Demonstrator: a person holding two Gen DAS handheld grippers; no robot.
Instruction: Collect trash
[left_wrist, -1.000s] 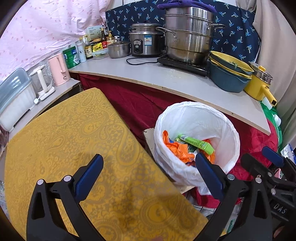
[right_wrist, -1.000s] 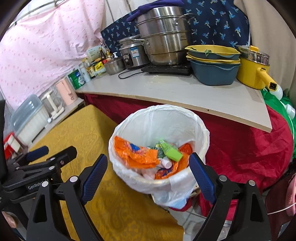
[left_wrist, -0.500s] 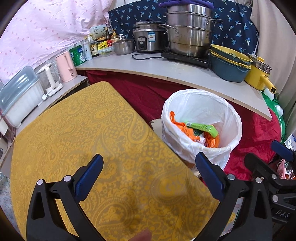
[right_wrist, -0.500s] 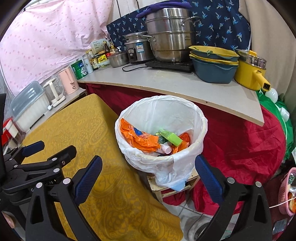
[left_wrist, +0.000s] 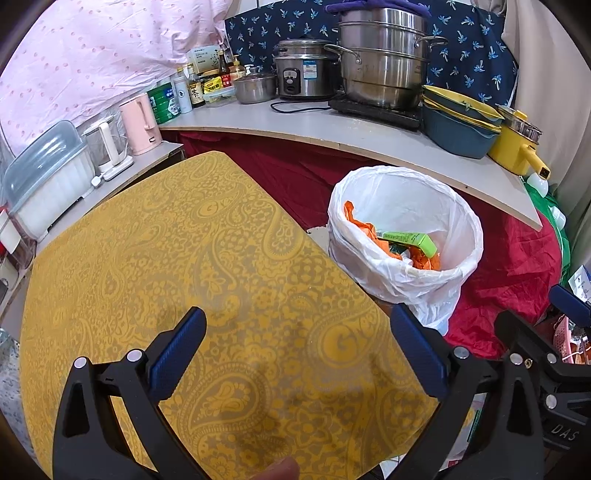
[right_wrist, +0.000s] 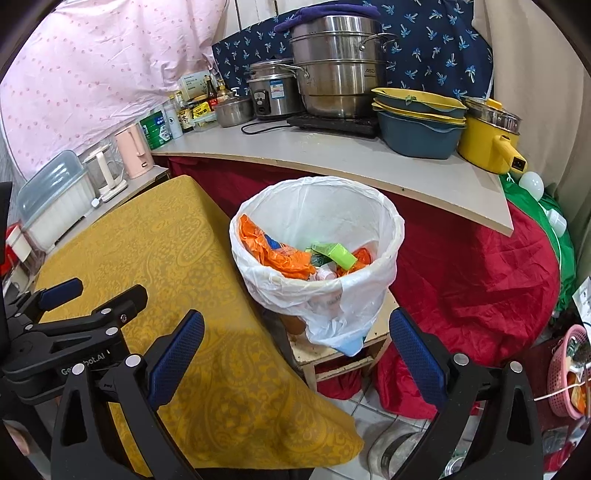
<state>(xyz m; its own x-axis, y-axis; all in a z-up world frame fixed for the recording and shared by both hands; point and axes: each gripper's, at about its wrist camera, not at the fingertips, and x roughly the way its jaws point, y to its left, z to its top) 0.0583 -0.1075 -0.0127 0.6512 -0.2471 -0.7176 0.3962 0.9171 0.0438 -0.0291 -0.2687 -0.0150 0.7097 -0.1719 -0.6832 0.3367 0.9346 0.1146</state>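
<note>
left wrist view: yellow paisley desk (left_wrist: 177, 266) filling the lower left, bare on top. beyond it, grey counter (left_wrist: 332, 129) carrying stacked steel pots (left_wrist: 384, 62), nested blue-and-yellow basins (left_wrist: 458, 125), yellow pot (left_wrist: 513, 147). beside the desk's right edge, bin lined with a white bag (left_wrist: 402, 243), standing on a small wooden stool (right_wrist: 340, 354), red cloth (right_wrist: 472, 273) behind. inside the bin: crumpled orange wrapper (right_wrist: 277, 254), green box (right_wrist: 334, 253) lying tilted on top, small pale bottle (right_wrist: 325, 273) underneath. all trash in the bin, well short of the rim. left gripper (left_wrist: 295, 354) angled down over the desk, blue-padded fingers (left_wrist: 177, 354) spread wide, nothing between. right gripper (right_wrist: 295, 354) likewise angled down, near the bin's front, fingers (right_wrist: 413, 354) at full spread, holding nothing.
</note>
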